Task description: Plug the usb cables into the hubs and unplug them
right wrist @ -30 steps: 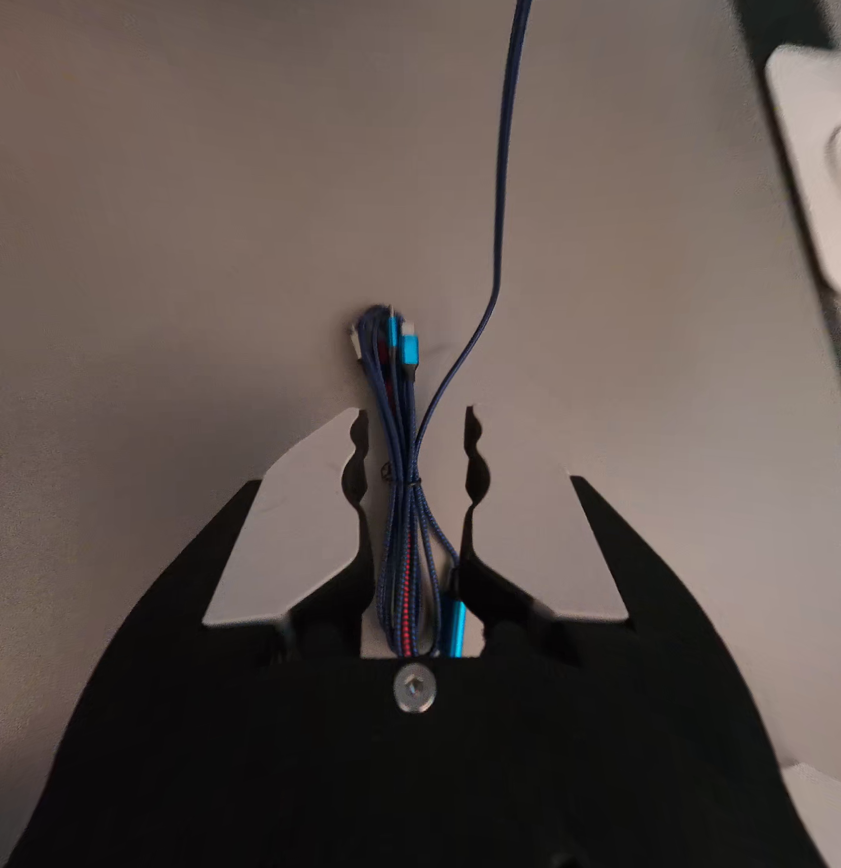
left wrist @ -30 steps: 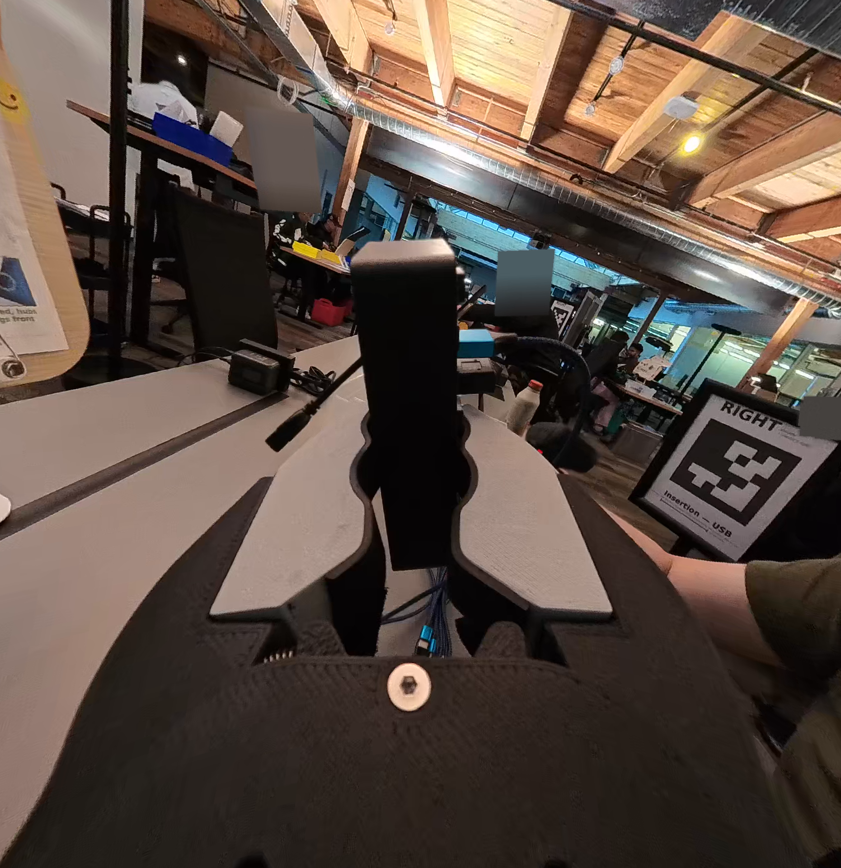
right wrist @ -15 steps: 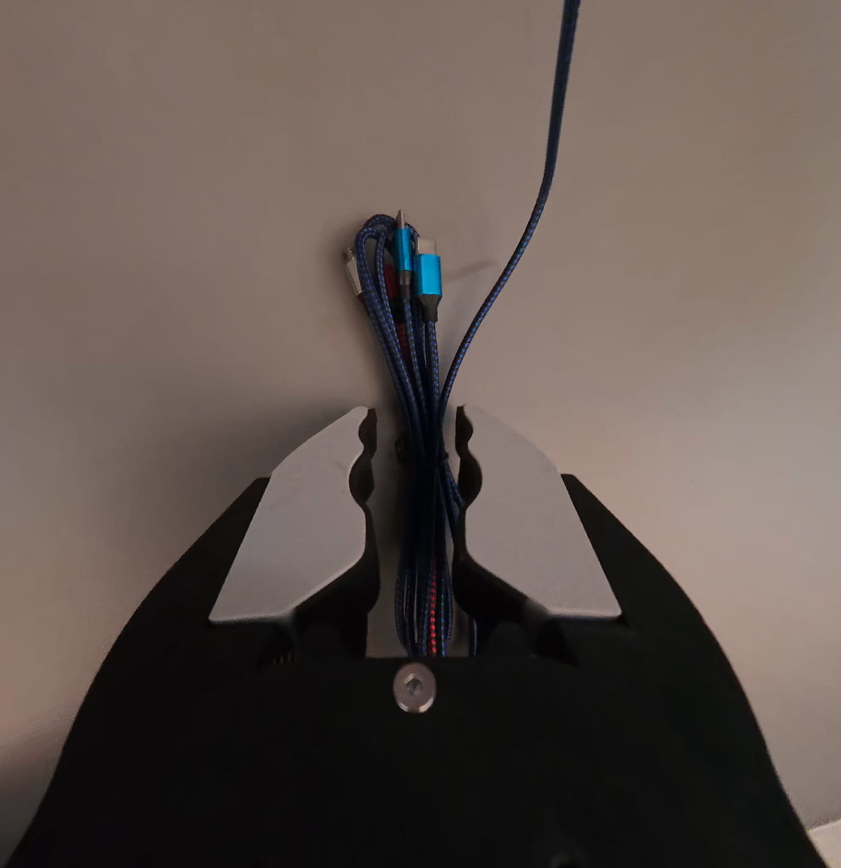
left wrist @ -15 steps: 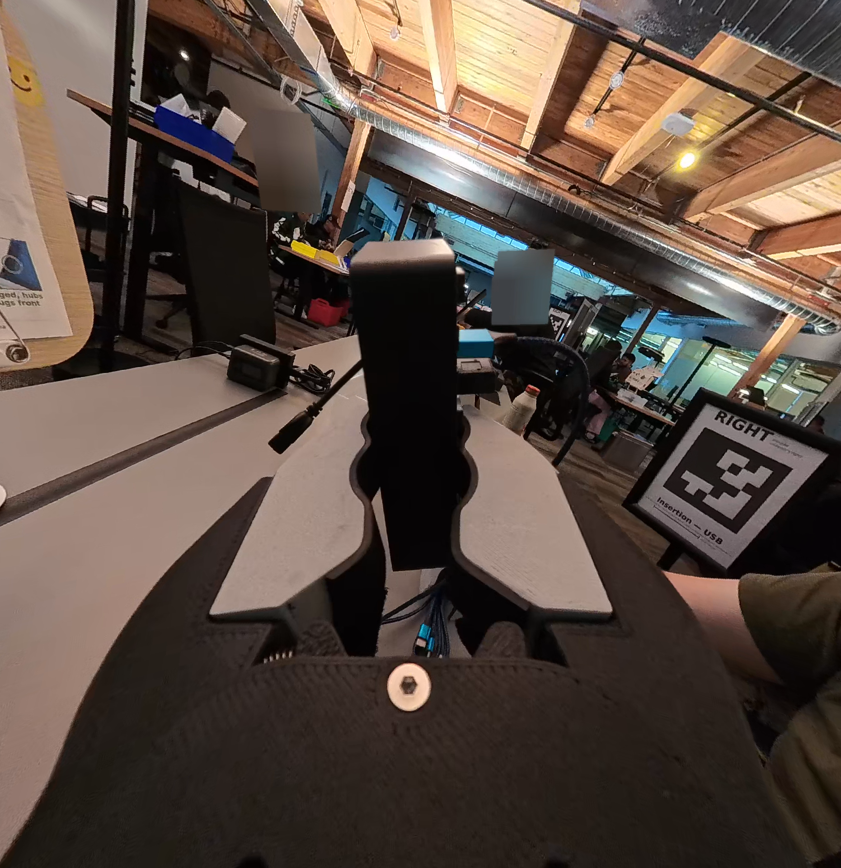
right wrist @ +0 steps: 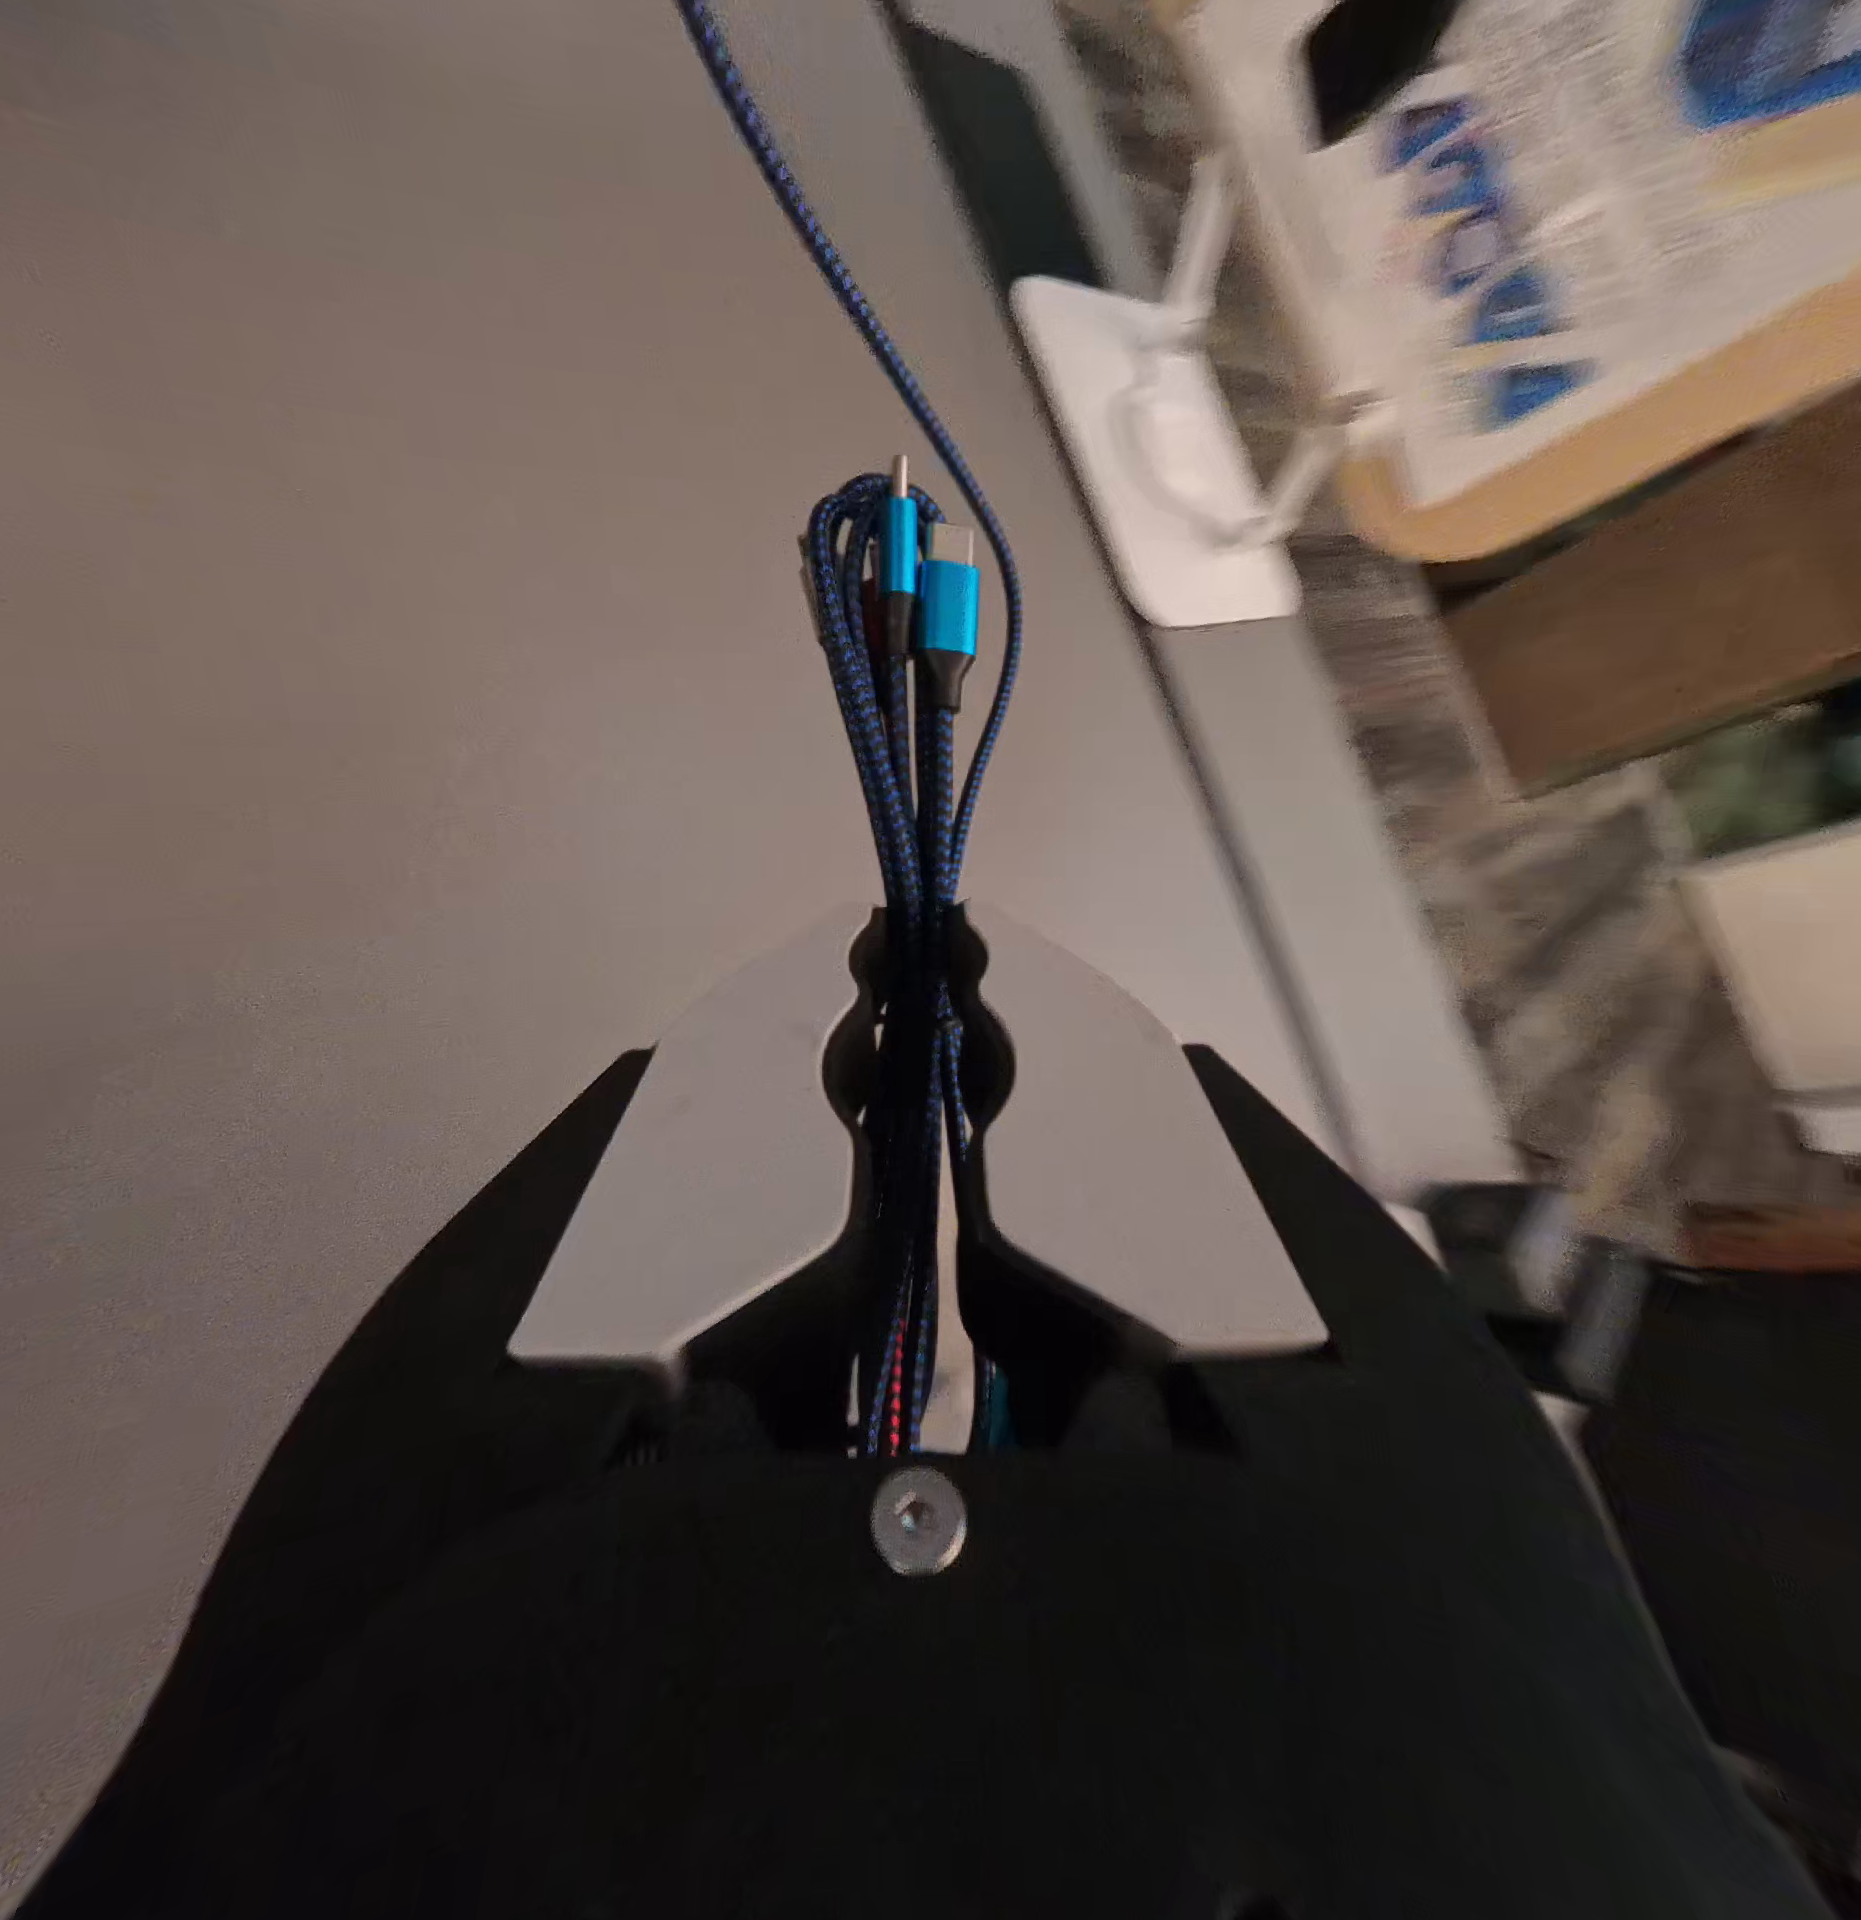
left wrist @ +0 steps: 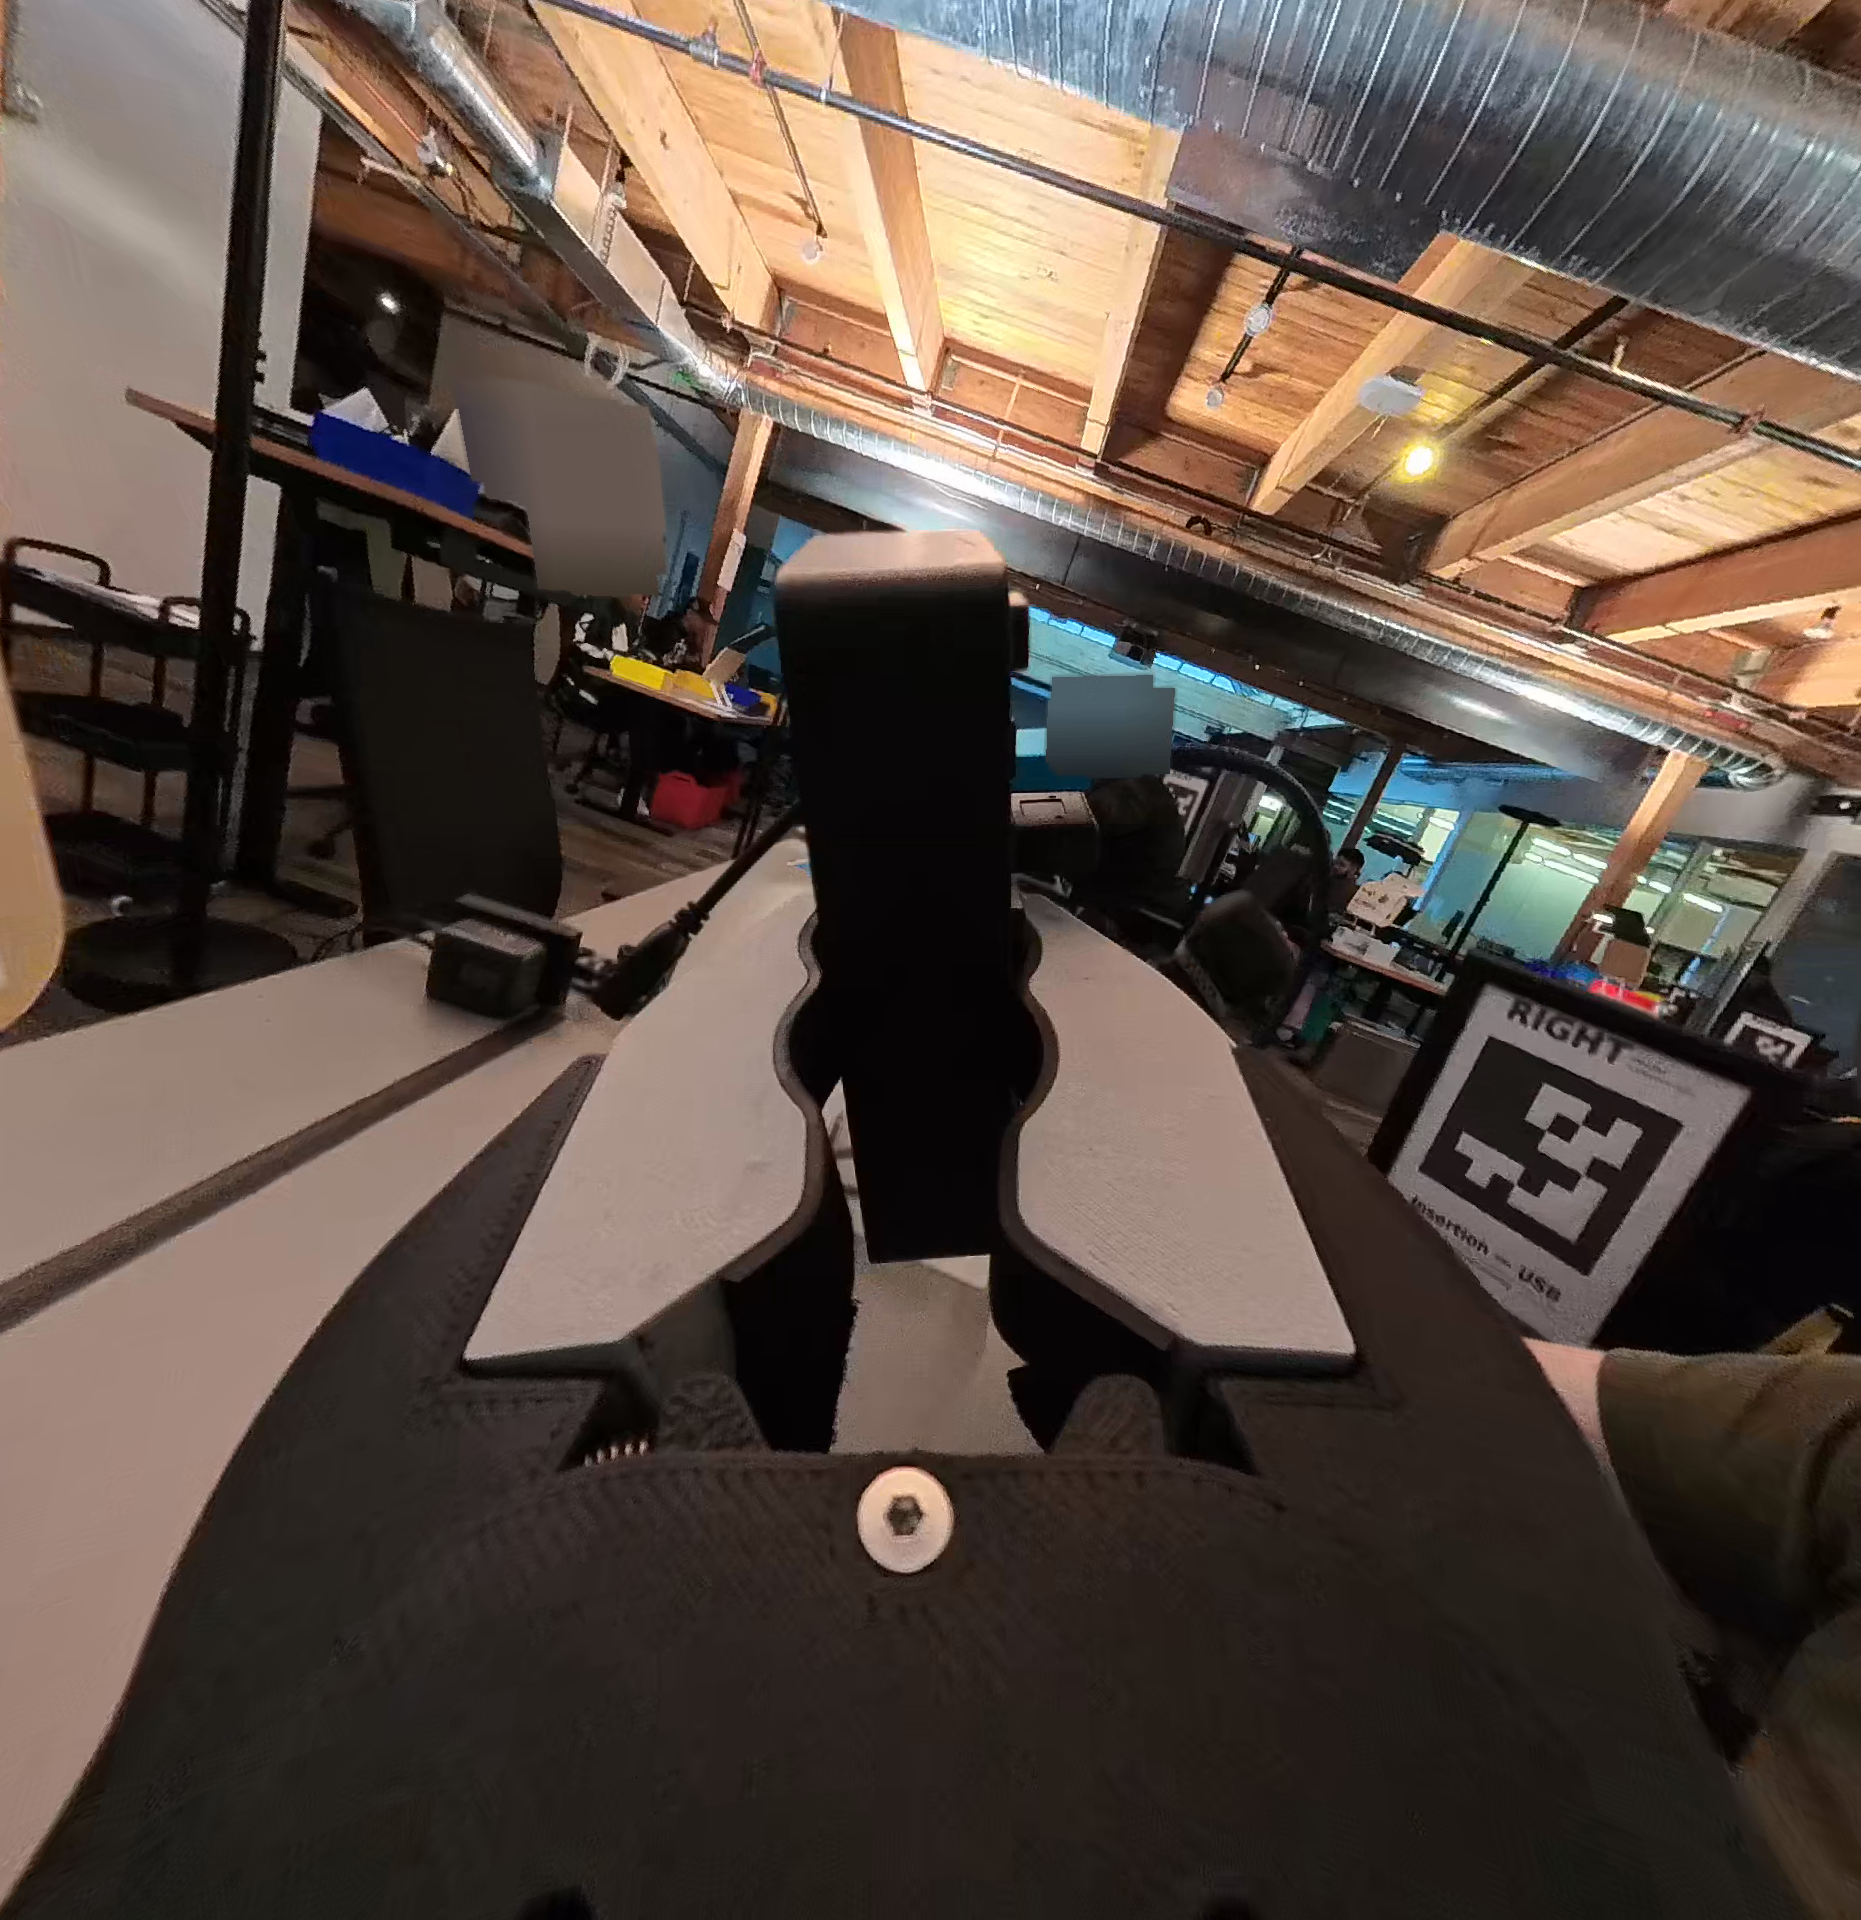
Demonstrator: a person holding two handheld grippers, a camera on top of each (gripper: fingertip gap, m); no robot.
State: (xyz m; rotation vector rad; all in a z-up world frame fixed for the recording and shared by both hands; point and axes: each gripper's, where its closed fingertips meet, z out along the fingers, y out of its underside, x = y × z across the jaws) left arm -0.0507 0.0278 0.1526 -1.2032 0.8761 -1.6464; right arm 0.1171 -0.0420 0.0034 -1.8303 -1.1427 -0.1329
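In the left wrist view my left gripper [left wrist: 910, 966] is shut on a black box-shaped hub [left wrist: 900, 831] and holds it upright above the grey table [left wrist: 178, 1122]. A black lead [left wrist: 687, 925] runs from the hub's far side down to the table. In the right wrist view my right gripper [right wrist: 918, 920] is shut on a bundle of blue braided USB cables [right wrist: 910, 790]. The bundle's light-blue connectors [right wrist: 947, 613] stick out past the fingertips. One blue strand [right wrist: 832, 260] runs up out of the frame. The bundle hangs above the grey table [right wrist: 334, 623].
A black power adapter [left wrist: 500, 966] lies on the table to the left. A framed marker sign [left wrist: 1549, 1153] stands at the right, beside a person's sleeved arm [left wrist: 1736, 1475]. A white stand [right wrist: 1144, 447] and a blurred board sit at the table's right. The gap from one gripper's tips to the other's is roughly 25 centimetres.
My right gripper has closed on the cable bundle and lifted it off the table, swinging toward the table's edge. The cables no longer show beneath the hub in the left wrist view.
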